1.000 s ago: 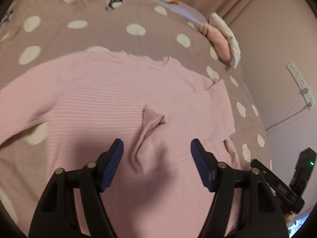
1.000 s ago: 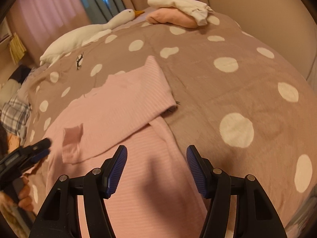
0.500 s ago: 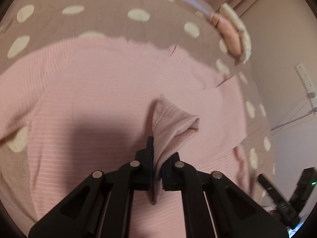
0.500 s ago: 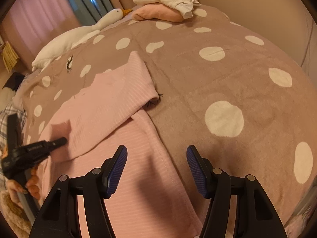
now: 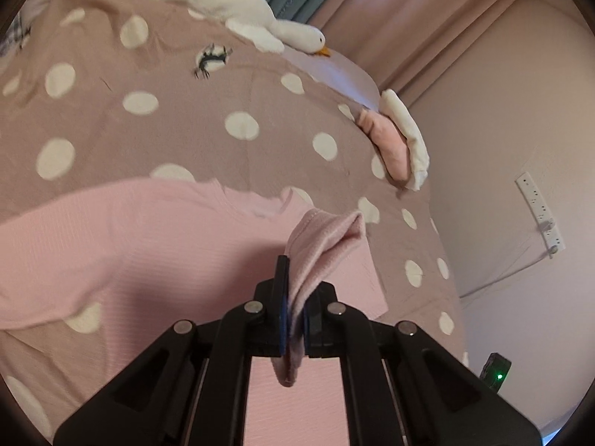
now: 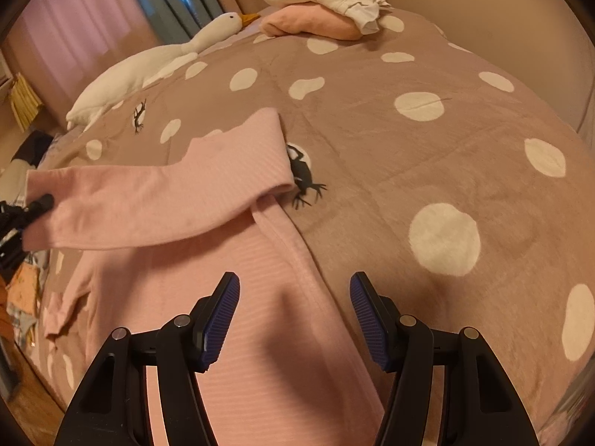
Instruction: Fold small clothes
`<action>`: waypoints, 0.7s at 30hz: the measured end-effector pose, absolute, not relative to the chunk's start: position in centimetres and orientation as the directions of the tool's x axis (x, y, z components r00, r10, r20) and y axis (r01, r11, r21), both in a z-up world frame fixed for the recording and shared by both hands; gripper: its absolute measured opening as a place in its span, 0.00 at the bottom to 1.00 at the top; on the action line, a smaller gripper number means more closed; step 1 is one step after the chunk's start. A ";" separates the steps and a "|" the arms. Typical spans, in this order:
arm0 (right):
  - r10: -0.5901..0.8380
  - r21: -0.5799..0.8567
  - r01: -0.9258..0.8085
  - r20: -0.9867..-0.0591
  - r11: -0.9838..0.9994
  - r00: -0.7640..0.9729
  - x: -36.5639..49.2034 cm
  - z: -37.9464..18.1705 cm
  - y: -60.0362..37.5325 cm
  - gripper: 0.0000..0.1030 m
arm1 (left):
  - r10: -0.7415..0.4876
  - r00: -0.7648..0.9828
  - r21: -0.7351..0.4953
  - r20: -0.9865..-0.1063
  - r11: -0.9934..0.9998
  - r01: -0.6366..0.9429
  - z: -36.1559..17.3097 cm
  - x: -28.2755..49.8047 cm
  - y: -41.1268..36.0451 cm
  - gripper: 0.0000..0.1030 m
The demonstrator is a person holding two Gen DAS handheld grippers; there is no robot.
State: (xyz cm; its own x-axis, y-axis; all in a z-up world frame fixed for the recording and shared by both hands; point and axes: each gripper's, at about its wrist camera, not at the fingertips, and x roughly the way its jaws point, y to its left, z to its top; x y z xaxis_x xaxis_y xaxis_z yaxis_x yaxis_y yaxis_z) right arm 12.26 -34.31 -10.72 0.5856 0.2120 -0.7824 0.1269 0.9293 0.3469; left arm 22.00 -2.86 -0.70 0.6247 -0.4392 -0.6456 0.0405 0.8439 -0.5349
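Observation:
A pink ribbed sweater [image 5: 141, 238] [image 6: 267, 316] lies spread on the dotted bedspread. My left gripper [image 5: 295, 308] is shut on the cuff of its sleeve [image 5: 323, 241], holding it lifted above the sweater body. In the right wrist view that sleeve [image 6: 167, 200] stretches across the sweater to the left gripper [image 6: 37, 204] at the left edge. My right gripper [image 6: 293, 316] hangs open just above the sweater's side edge, with nothing between its blue pads [image 6: 219, 319].
The brown bedspread with white dots [image 6: 427, 148] covers the bed. A white goose plush [image 5: 238, 11] [image 6: 167, 55] lies at the far end. Folded pink and white clothes [image 5: 398, 145] [image 6: 327, 15] sit stacked by the wall. A power strip [image 5: 539, 215] hangs on the wall at right.
My left gripper went from open around the sleeve cuff to shut on it, then rose and pulled the sleeve up and across the sweater. The right gripper has hardly shifted.

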 end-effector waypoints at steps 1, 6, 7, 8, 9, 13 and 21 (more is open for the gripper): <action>0.218 0.351 0.122 -0.781 0.929 0.585 12.6 -10.7 -34.2 0.60 | -0.435 0.628 -0.532 -0.646 0.846 0.039 -0.5 22.0 -2.7 0.04; 0.268 0.379 0.087 -0.781 0.921 0.564 14.8 -11.0 -33.4 0.60 | -0.386 0.662 -0.502 -0.642 0.865 0.018 0.3 21.5 -1.3 0.04; 0.270 0.378 0.081 -0.779 0.922 0.565 15.4 -11.0 -33.2 0.60 | -0.387 0.662 -0.507 -0.642 0.862 0.013 0.3 21.5 -0.9 0.04; 0.270 0.375 0.075 -0.779 0.924 0.566 15.8 -10.9 -33.0 0.60 | -0.385 0.661 -0.506 -0.645 0.862 0.009 0.3 21.6 -0.7 0.04; 0.269 0.369 0.068 -0.780 0.927 0.565 16.4 -10.8 -32.7 0.60 | -0.375 0.659 -0.499 -0.652 0.867 -0.001 0.3 21.6 -0.4 0.04; 0.273 0.352 0.039 -0.788 0.935 0.552 19.3 -10.9 -31.4 0.51 | -0.345 0.665 -0.482 -0.663 0.876 -0.026 0.1 21.4 0.8 0.04; 0.274 0.319 0.010 -0.828 0.948 0.489 23.2 -12.5 -28.7 0.38 | -0.315 0.649 -0.462 -0.693 0.884 -0.065 -1.2 21.5 2.6 0.04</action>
